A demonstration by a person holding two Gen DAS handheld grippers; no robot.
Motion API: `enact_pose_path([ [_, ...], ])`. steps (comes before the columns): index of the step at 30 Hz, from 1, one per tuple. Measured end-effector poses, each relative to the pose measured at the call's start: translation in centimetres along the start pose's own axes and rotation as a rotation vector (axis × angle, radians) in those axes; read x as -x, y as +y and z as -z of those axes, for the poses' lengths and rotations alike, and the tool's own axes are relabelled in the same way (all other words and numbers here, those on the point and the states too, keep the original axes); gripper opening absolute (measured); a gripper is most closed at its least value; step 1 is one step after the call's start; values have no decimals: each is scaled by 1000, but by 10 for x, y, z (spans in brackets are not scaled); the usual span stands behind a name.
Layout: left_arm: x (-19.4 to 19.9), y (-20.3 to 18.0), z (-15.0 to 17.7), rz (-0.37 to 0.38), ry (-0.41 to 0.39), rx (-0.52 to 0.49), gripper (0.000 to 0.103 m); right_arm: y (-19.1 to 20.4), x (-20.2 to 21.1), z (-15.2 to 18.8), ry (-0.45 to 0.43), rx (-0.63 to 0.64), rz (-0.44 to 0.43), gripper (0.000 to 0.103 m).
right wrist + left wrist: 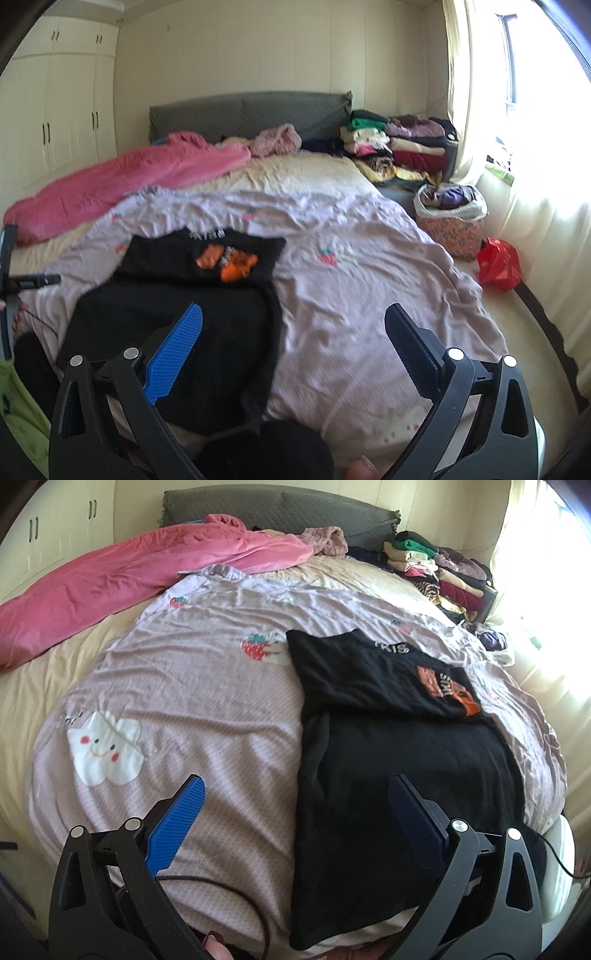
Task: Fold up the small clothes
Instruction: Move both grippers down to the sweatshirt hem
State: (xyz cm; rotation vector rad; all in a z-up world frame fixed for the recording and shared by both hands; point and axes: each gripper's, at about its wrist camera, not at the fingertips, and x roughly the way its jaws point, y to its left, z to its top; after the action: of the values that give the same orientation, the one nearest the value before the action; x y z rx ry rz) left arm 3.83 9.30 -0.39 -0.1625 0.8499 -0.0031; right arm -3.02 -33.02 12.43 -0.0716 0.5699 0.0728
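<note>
While both pairs of tongs hang above the near edge of the bed (55, 672), neither holds anything. Start at the left: the pink quilt (110, 579) lies along the far left side, well apart from your work. Your left tongs (295, 794) stand with jaws wide apart over the lilac sheet (184, 686), their right finger above the left part of the black shirt (399, 768). That shirt lies flat on the sheet, near you, its far part already turned over so the orange print (447, 690) faces up.

Your right tongs (293, 325) are apart too, the left finger over the shirt's right portion, the right finger over bare sheet. Further right, folded clothes (399, 147) are stacked by the headboard, and a basket (452, 221) sits off the bed's right side.

Expect the shirt to be light, soft and limp: it will sag and drag rather than keep shape, and thin knit can slip out of a shallow pinch. Take it at the near hem, one corner in each pair of tongs, biting well into the cloth but clear of the sheet below, which looks just as soft and could get pinched along with it.
</note>
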Motion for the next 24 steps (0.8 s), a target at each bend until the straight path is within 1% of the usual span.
enact_pose_path([
  [7, -5, 6, 20, -12, 49, -5, 93, -5, -1, 22, 52, 12, 7, 98],
  [15, -8, 7, 43, -17, 92, -27, 93, -31, 7, 33, 55, -48, 56, 98],
  [18, -11, 4, 52, -4, 116, -32, 93, -38, 11, 37, 57, -51, 70, 98],
  [24, -19, -5, 68, 5, 152, -62, 93, -34, 6, 47, 91, -14, 47, 98],
])
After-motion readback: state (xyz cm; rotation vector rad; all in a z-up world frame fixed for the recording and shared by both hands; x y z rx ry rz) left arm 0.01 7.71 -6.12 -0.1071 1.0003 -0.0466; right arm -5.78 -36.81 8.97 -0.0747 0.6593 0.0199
